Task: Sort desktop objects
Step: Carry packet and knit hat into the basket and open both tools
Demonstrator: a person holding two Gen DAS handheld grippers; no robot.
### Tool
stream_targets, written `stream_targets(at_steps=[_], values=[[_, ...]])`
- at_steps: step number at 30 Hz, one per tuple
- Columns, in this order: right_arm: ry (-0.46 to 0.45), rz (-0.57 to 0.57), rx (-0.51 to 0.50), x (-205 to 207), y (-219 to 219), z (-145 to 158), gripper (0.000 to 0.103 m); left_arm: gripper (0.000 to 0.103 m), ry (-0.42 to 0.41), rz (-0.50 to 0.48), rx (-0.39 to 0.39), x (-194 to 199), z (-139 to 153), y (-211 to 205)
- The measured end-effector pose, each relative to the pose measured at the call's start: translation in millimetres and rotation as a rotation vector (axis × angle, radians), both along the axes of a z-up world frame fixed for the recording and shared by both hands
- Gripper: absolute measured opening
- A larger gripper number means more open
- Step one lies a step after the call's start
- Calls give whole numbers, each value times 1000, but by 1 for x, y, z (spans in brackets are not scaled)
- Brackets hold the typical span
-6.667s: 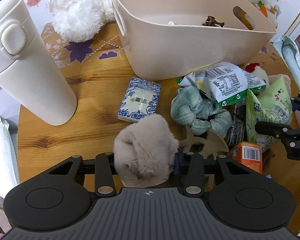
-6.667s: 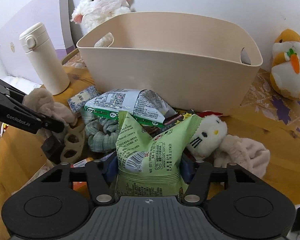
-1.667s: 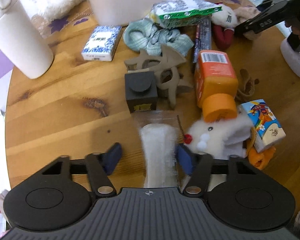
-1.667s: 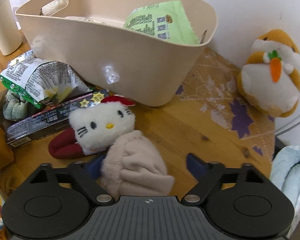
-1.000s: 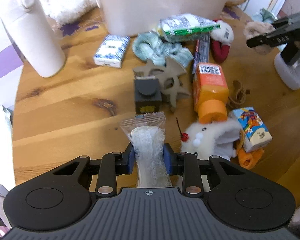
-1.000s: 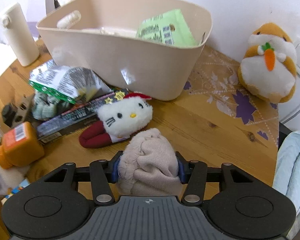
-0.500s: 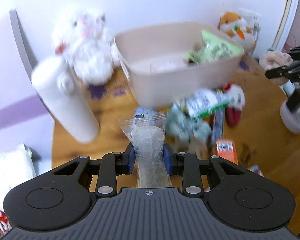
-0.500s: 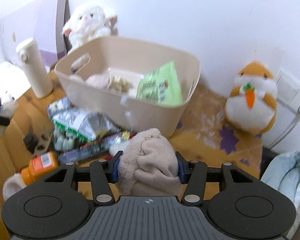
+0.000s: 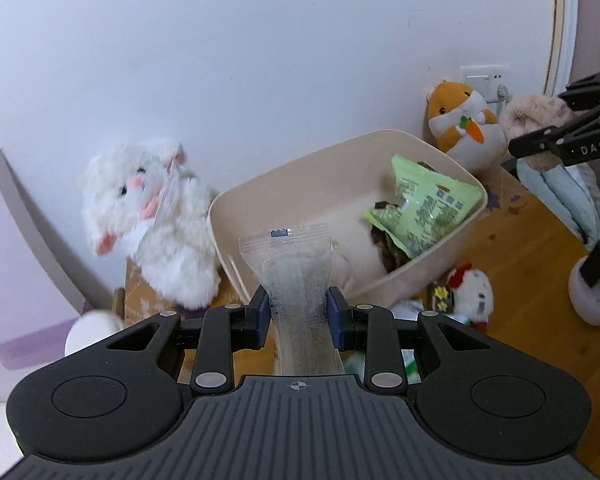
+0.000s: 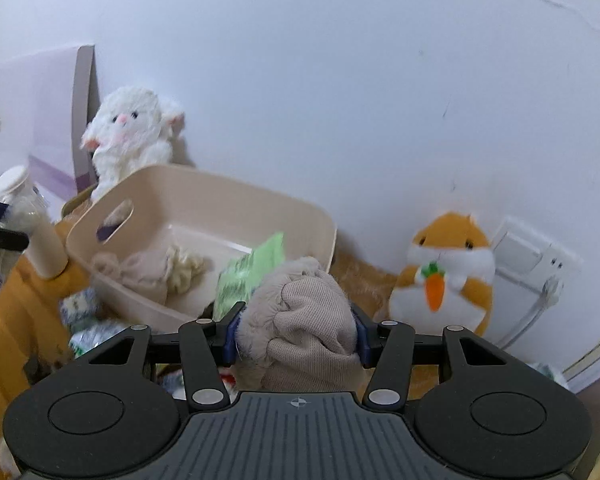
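Observation:
My left gripper (image 9: 298, 310) is shut on a clear plastic snack packet (image 9: 296, 276), held up in the air in front of the beige basket (image 9: 300, 184). The basket holds a green snack bag (image 9: 424, 204) and some beige cloth. My right gripper (image 10: 296, 338) is shut on a beige fuzzy sock (image 10: 300, 320), raised to the right of the basket (image 10: 204, 188). In the left wrist view the right gripper (image 9: 572, 128) shows at the far right with the sock (image 9: 534, 110) in it.
A white plush lamb (image 9: 152, 216) sits left of the basket and an orange hamster plush (image 9: 464, 124) sits to its right by a wall socket. A small cat plush (image 9: 470, 292) lies on the wooden table (image 9: 532, 272). A white flask (image 10: 32, 216) stands left.
Both grippers rose with their loads and tilted up. The basket now sits lower in both views and more wall shows. The table clutter has dropped mostly out of sight.

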State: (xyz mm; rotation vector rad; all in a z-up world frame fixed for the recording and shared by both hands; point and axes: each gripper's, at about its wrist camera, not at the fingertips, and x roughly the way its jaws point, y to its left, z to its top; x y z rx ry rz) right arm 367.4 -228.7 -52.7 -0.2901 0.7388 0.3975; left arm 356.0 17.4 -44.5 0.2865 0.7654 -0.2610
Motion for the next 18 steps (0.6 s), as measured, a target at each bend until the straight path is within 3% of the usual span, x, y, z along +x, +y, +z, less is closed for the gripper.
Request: stream_targets(at_steps=[10, 18], values=[[-2, -57, 20, 35, 27, -5, 49, 30, -26, 37, 40, 55, -11, -31], [48, -59, 35, 57, 64, -34, 49, 30, 51, 74, 11, 95, -35, -43]])
